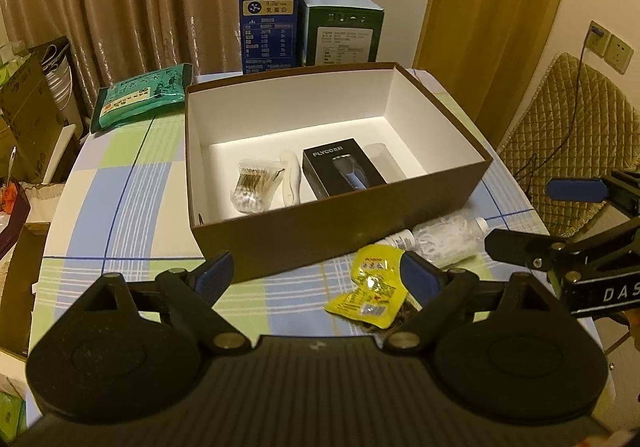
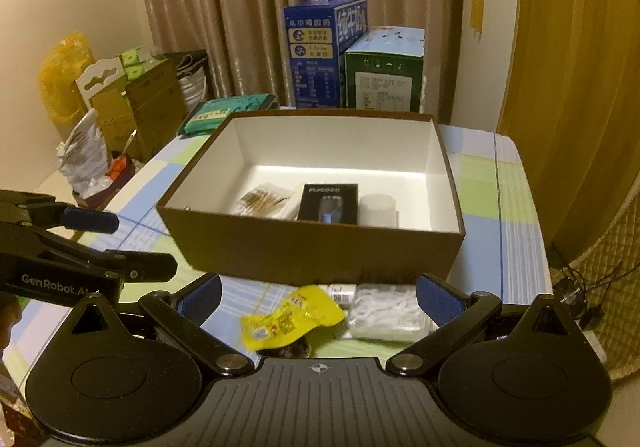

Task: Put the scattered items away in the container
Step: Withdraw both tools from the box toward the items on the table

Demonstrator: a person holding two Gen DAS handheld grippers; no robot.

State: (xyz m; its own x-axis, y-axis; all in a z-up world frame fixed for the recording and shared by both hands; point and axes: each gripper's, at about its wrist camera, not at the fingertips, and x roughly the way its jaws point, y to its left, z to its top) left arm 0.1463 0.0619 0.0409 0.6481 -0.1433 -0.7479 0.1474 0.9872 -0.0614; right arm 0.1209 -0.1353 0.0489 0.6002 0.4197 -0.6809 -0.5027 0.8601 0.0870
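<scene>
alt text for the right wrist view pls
An open brown box on a checked tablecloth holds cotton swabs and a black carton. A yellow packet lies before it, between the open right gripper.

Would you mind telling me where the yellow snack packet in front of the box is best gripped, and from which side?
Take the yellow packet by its raised, crumpled upper corner nearest the brown box, coming down from above. It lies nearly flat on the tablecloth, so that lifted edge probably gives the fingers the only purchase.

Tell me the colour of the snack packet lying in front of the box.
Yellow snack packet, clearest in the right wrist view.
</scene>
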